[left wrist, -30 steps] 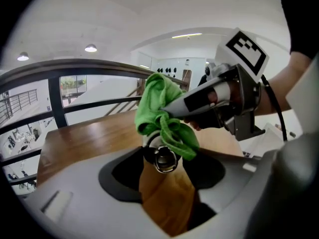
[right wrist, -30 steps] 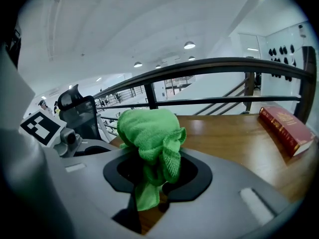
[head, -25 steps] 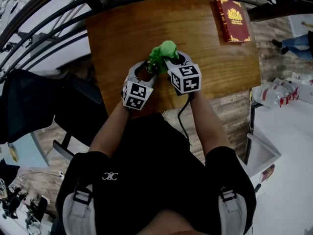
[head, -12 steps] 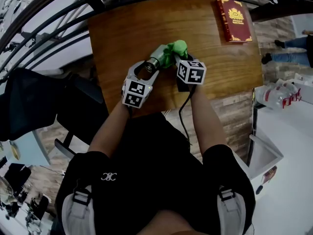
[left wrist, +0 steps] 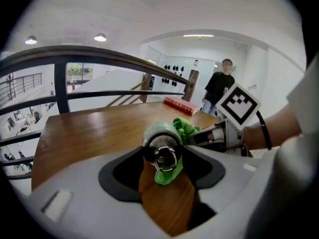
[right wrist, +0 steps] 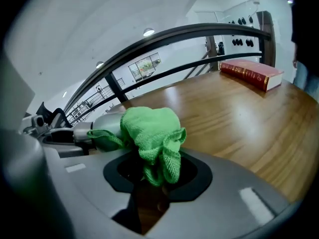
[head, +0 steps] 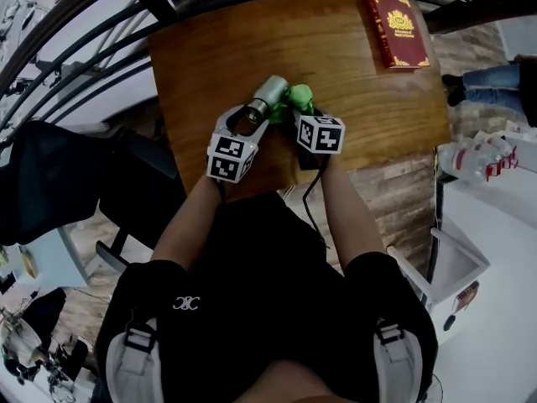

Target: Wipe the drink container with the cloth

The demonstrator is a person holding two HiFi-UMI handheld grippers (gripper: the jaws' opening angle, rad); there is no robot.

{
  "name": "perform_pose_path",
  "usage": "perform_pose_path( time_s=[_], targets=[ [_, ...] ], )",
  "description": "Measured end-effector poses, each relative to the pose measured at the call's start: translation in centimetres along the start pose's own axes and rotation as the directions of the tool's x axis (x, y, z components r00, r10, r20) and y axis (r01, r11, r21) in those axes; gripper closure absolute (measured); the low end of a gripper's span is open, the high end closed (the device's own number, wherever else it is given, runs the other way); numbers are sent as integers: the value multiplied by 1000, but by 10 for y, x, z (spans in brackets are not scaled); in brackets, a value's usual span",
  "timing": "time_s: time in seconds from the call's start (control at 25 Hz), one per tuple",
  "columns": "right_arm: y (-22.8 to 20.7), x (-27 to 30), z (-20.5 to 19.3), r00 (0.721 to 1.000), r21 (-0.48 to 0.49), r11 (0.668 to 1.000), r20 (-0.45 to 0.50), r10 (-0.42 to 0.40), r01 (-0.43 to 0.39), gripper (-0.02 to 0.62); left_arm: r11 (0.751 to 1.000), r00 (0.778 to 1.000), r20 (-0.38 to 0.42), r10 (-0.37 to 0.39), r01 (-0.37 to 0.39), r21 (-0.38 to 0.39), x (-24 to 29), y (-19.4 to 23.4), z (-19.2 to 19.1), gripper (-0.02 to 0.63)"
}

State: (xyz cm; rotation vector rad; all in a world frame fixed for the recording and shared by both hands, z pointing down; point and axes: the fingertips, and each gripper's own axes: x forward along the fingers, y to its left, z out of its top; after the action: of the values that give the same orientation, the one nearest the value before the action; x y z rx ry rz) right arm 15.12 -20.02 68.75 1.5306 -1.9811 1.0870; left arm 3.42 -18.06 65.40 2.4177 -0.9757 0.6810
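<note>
Left tongs (left wrist: 164, 157) on bottle (head: 270, 91), right tongs (right wrist: 154, 169) on green cloth (right wrist: 149, 129) — book (head: 397, 30) lettering unreadable

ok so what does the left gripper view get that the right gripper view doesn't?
Left gripper view only: the bottle seen cap-end on, its ringed cap between the left gripper jaws; the right gripper with its marker cube; a person standing beyond the table.
Right gripper view only: the green cloth bunched in the right gripper's own jaws, against the bottle's side.
Both: bottle, cloth, red book, table, railing.
</note>
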Motion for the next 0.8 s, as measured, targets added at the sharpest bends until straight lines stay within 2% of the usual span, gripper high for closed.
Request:
perform_pose_path(
  time_s=[0.12, 0.44, 0.8],
  targets=[
    [12, -3, -11, 999, 2, 999, -14, 41, -41, 483, 1000, 1000, 3, 0, 0, -31, 0, 1, 2, 310],
    [48, -21, -21, 993, -13, 993, 6, 118, -118, 483, 999, 1000, 6, 8, -7, -52, -1, 1, 4, 310],
    [65, -44, 7, 983, -55, 987, 95, 157, -152, 483, 1000, 1000, 0, -2, 2, -23, -1, -8, 6, 325]
  ],
)
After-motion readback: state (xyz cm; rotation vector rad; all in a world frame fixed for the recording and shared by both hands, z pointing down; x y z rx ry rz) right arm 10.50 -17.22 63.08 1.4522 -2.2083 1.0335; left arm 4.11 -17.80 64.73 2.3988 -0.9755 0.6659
